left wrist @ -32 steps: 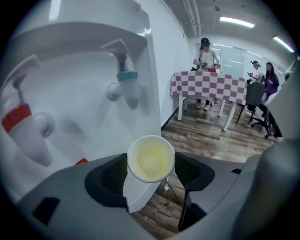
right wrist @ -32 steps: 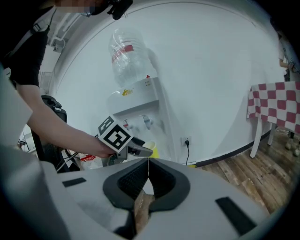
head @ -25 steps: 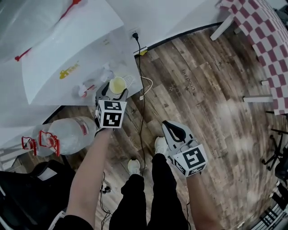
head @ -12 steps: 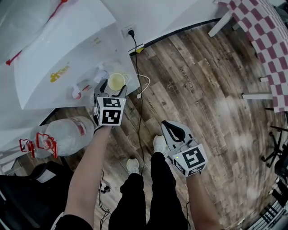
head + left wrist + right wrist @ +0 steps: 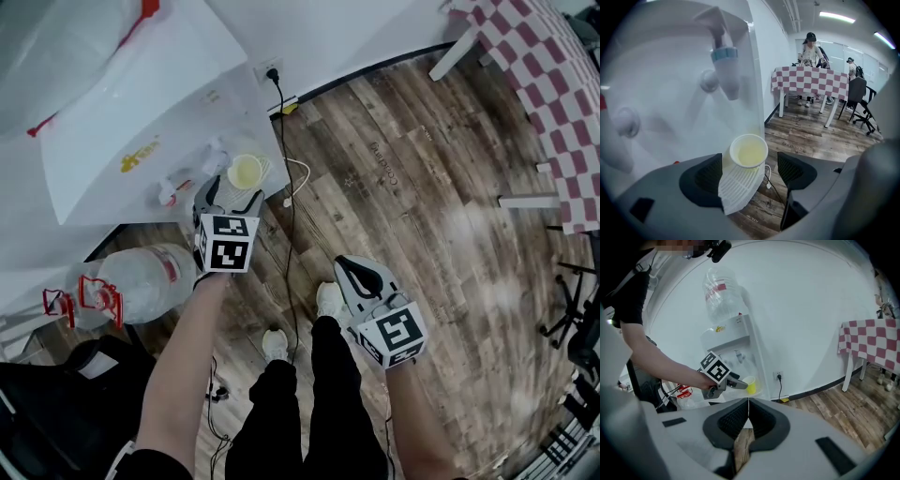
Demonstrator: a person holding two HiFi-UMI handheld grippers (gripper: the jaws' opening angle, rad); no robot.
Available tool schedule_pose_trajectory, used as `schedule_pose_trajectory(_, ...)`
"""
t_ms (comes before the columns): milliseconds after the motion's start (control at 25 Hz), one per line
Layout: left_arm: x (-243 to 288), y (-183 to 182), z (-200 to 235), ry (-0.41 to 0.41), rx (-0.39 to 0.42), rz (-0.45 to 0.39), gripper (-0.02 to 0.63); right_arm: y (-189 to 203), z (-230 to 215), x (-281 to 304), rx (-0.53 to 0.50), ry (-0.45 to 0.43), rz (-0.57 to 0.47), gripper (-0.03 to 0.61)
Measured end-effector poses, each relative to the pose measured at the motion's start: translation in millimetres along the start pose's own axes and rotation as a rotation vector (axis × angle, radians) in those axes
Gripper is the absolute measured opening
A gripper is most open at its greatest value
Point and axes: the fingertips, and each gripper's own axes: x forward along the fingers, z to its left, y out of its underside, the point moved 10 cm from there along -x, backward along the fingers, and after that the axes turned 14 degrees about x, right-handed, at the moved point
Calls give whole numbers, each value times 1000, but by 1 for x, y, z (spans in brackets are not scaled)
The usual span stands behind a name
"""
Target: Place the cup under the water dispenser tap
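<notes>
A pale yellow cup stands on the white drip tray of the water dispenser, below its blue tap. My left gripper has a jaw on each side of the cup, and the jaws are opening; gaps show between the pads and the cup's wall. From the head view the cup sits just past the left gripper. My right gripper hangs over the wooden floor, shut with nothing in it. In the right gripper view its jaws meet, and the cup shows far off.
A big water bottle lies on the floor left of my left arm. A black power cable runs from the wall socket down past the dispenser. A checked-cloth table, a chair and people stand across the room.
The left jaws have spread wider around the cup and the gripper has drawn back slightly. The cup stays on the drip tray. The right gripper has hardly moved.
</notes>
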Motion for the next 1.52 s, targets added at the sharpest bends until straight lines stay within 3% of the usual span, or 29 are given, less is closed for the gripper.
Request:
schedule_pose_trajectory(240,-46,-3,-4,34,-24,-14,360,-23,26,-20,22,-6,-28,20)
schedule_pose_trajectory(480,-101,-7,-8,67,-62,-36,209,-40,58,-39,50,-22,-64,21)
schedule_pose_trajectory(560,-120,-7,-11,79,-57,-38,202,-46,70,-47,61,-27,-73,20)
schedule_pose_trajectory(720,-169,-13,-11,84,-68,-55,109,-67,102,-68,66,-28,-85,20)
schedule_pose_trajectory(880,-212,-25,-3,83,-100,-115,58,-88,126,-93,42,-2,-117,20)
schedule_pose_trajectory(1120,-288,-19,5,72,-111,-148,15,-89,169,-137,82,24,-136,20)
schedule_pose_trajectory(1520,-423,9,-13,119,-136,-272,15,-73,240,-221,76,75,-159,20)
